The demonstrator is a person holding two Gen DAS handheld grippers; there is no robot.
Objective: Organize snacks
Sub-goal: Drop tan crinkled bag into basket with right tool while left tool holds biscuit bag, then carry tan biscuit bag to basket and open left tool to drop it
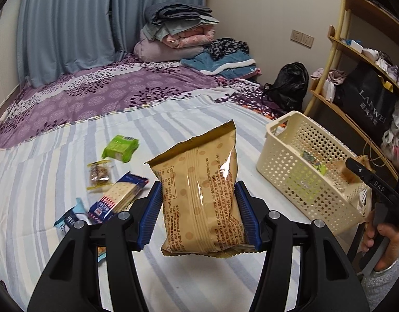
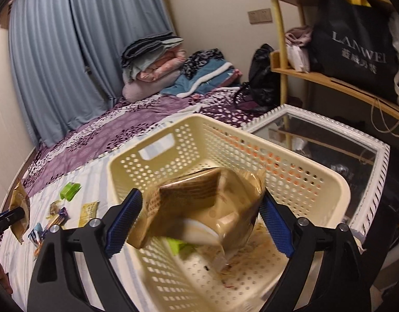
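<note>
Two grippers, left gripper (image 1: 199,210) pinching tan snack bag (image 1: 199,195) between jaws

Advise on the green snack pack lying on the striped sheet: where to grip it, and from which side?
The green snack pack lies flat, apart from the other wrappers, so come straight down from above. Close the hand-held gripper fingers across its short width at the puffy middle rather than the thin crimped ends, which would likely slip. It looks soft, so squeeze lightly. Both grippers appear occupied with packets right now.
</note>
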